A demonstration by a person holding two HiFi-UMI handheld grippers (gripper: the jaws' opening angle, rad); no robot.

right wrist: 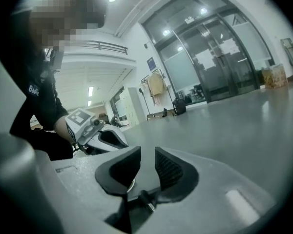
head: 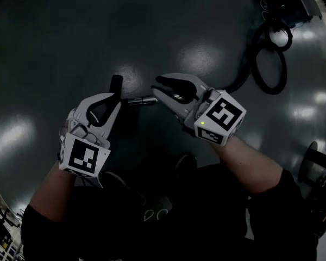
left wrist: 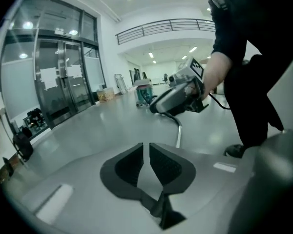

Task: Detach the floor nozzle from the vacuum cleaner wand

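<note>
On the dark floor in the head view lies a short silvery tube point(head: 140, 100) with a dark upright piece point(head: 117, 85) at its left end; I cannot tell which vacuum part each is. My left gripper point(head: 113, 103) hangs just left of the tube, jaws together but for a thin slit, nothing in them point(left wrist: 146, 145). My right gripper point(head: 158, 89) hovers over the tube's right end, jaws a little apart and empty point(right wrist: 147, 151). In the left gripper view a curved pale tube point(left wrist: 178, 130) shows on the floor below the right gripper point(left wrist: 178, 97).
A black hose point(head: 263, 64) loops across the floor at the upper right towards a blue machine point(head: 285, 4). My shoes point(head: 182, 165) stand just behind the grippers. Glass doors point(left wrist: 63, 77) and a clothes rack point(right wrist: 156, 94) stand far off across the hall.
</note>
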